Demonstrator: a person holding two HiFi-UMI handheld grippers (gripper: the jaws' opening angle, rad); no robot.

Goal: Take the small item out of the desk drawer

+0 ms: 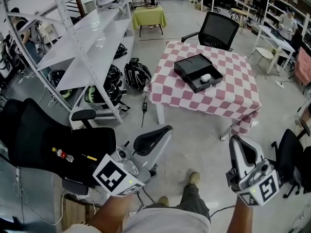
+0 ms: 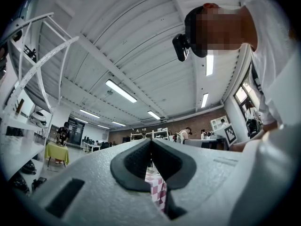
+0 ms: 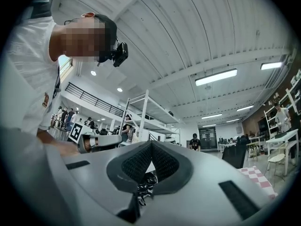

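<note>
A black desk drawer unit (image 1: 191,65) sits on the red-and-white checked table (image 1: 228,96), some way ahead of me. Its drawer (image 1: 196,85) is pulled out, and a small white item (image 1: 206,77) lies in it. Both grippers are held low and close to my body, far from the table. My left gripper (image 1: 167,129) is shut and empty; its tips (image 2: 150,141) meet, with a strip of checked cloth (image 2: 158,190) showing below them. Off to the right, my right gripper (image 1: 236,141) is shut too, its pads (image 3: 162,161) closed on nothing.
A white shelving rack (image 1: 82,42) stands at the left with helmets (image 1: 104,86) beneath it. A black office chair (image 1: 218,30) is behind the table, another black chair (image 1: 43,140) is at my left, and a third (image 1: 291,154) at my right. My shoe (image 1: 194,178) is on the grey floor.
</note>
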